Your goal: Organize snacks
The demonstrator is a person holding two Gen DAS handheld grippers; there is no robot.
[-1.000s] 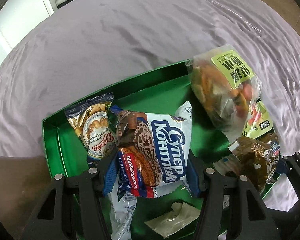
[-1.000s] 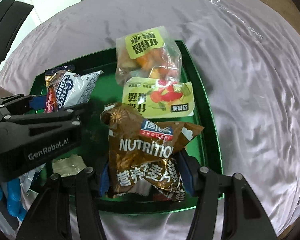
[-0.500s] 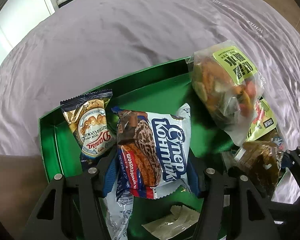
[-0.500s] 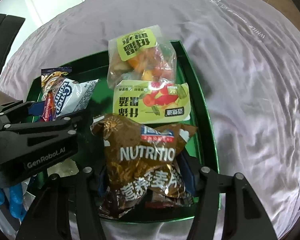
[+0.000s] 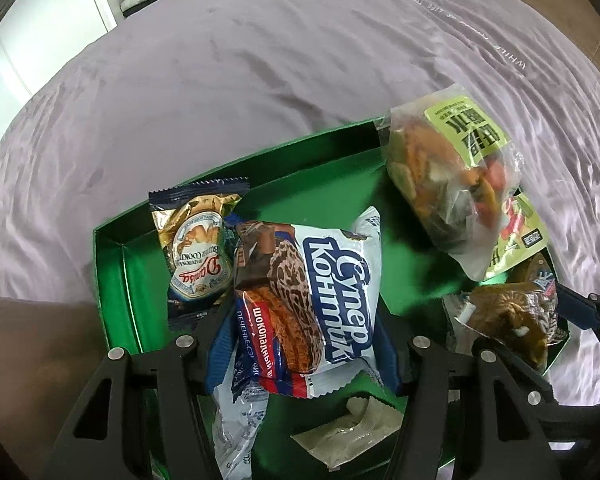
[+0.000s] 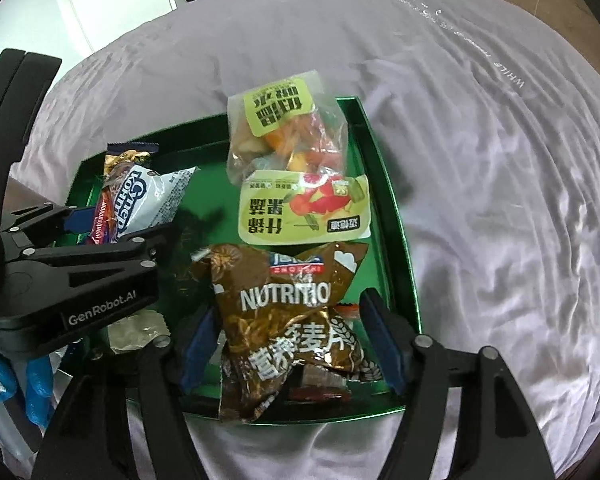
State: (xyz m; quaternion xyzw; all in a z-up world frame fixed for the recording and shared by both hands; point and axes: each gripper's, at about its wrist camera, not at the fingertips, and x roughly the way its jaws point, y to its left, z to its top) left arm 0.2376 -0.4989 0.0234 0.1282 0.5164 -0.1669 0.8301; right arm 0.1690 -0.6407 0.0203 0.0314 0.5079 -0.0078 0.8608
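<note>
Against the view of a second ago, the one clear change is at the right hand: the right gripper (image 6: 290,350) has just been opening its jaws, and the blue pads (image 6: 380,340) now stand clear of the brown NUTRITION bag (image 6: 284,320), which lies released between them in the near right corner of the green tray (image 6: 396,240). The left side shows no such change – the left gripper (image 5: 304,344) remains clamped on the white Cyrillic cookie packet (image 5: 324,300), pads pressed to both edges, over the tray's left half.

Left to right across the tray: a gold butter-cookie packet (image 5: 198,248) just beside the held packet; the clear bag of mixed snacks with a lime label (image 6: 284,136) at the far right corner; a lime-green fruit-and-vegetable packet (image 6: 304,208) below it, touching the brown bag's top edge – all on a purple bedspread (image 6: 480,160)
</note>
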